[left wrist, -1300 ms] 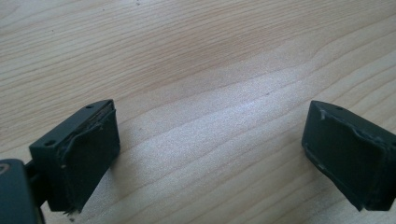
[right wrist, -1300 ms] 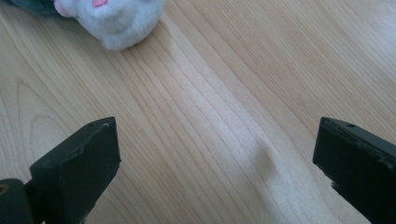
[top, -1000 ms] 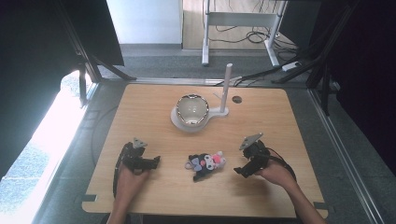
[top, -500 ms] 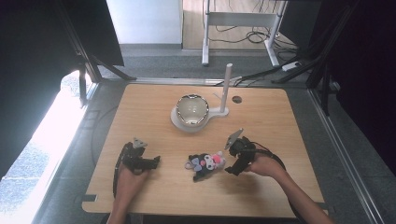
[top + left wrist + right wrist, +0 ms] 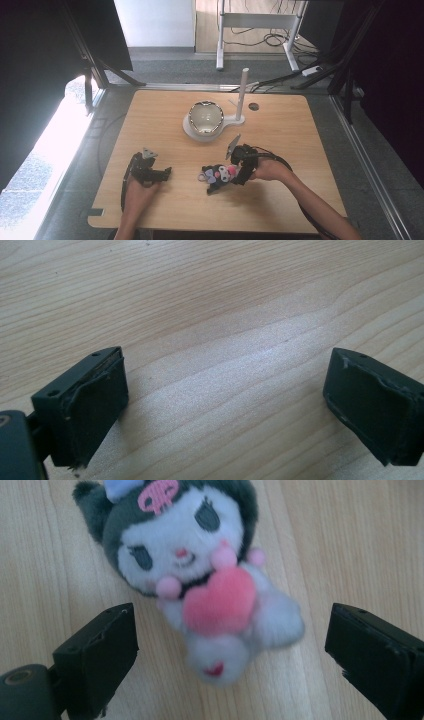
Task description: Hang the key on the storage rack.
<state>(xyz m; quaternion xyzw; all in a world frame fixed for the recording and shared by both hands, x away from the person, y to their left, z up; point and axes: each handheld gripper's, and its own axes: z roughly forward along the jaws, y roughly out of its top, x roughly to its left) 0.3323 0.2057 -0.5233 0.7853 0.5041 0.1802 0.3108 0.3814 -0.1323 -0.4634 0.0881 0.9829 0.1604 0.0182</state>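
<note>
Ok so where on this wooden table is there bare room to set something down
Bare wood runs along the table's left edge beyond the left gripper, and across the far-right corner past the shiny metal bowl on its white stand. It is crowded at the front middle, where the open right gripper straddles the grey-and-pink plush toy.

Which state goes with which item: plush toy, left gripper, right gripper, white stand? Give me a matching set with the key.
Column 1:
1. plush toy
2. left gripper
3. right gripper
4. white stand

Column 2:
A. open over bare wood
B. lying on the table near the person's edge
C. open, jaws either side of the toy's lower body
D. at the far middle of the table, with an upright post

Pairs: 1-B, 2-A, 3-C, 4-D
</note>
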